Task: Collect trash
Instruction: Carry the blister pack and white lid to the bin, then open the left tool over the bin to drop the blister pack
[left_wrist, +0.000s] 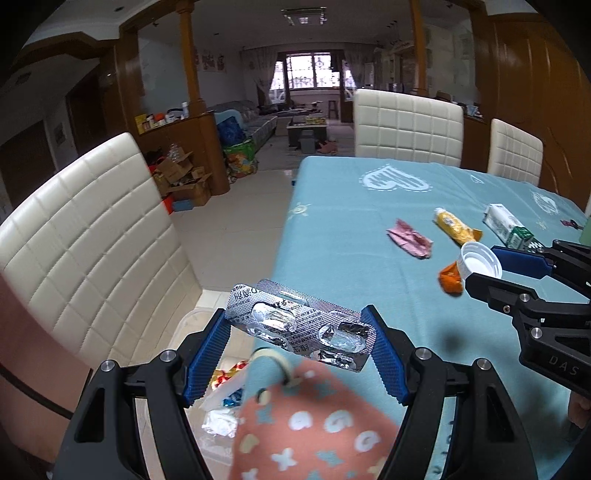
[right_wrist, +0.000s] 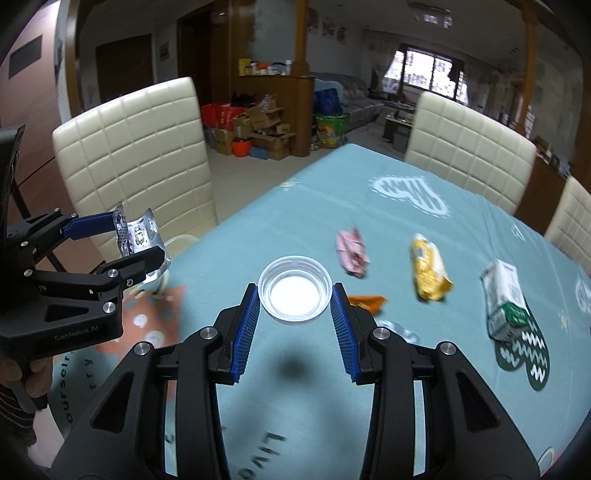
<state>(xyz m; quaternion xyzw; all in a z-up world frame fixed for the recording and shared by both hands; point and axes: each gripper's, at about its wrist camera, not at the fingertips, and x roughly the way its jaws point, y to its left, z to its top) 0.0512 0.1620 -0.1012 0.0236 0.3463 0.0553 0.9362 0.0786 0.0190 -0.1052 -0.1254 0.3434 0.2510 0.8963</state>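
Observation:
My left gripper (left_wrist: 299, 332) is shut on a silver blister pack (left_wrist: 295, 325), held in the air over the table's left edge. Seen from the right wrist, that same left gripper (right_wrist: 136, 240) and blister pack (right_wrist: 138, 236) sit at the far left. My right gripper (right_wrist: 294, 295) is shut on a white plastic lid (right_wrist: 294, 291), lifted above the blue tablecloth (right_wrist: 332, 192). In the left wrist view the right gripper (left_wrist: 491, 266) carries the lid (left_wrist: 480, 264) at the right. On the cloth lie a pink wrapper (right_wrist: 351, 253), a yellow packet (right_wrist: 428, 269), an orange wrapper (right_wrist: 367, 302) and a white-green carton (right_wrist: 506, 299).
Cream padded chairs (left_wrist: 85, 236) (left_wrist: 406, 125) (right_wrist: 140, 155) stand around the table. Below the left gripper, a clear container (left_wrist: 221, 391) on the floor holds wrappers. A pink patterned cloth (left_wrist: 314, 424) lies at the table's near corner. Cardboard boxes (right_wrist: 258, 129) are piled by a wooden divider.

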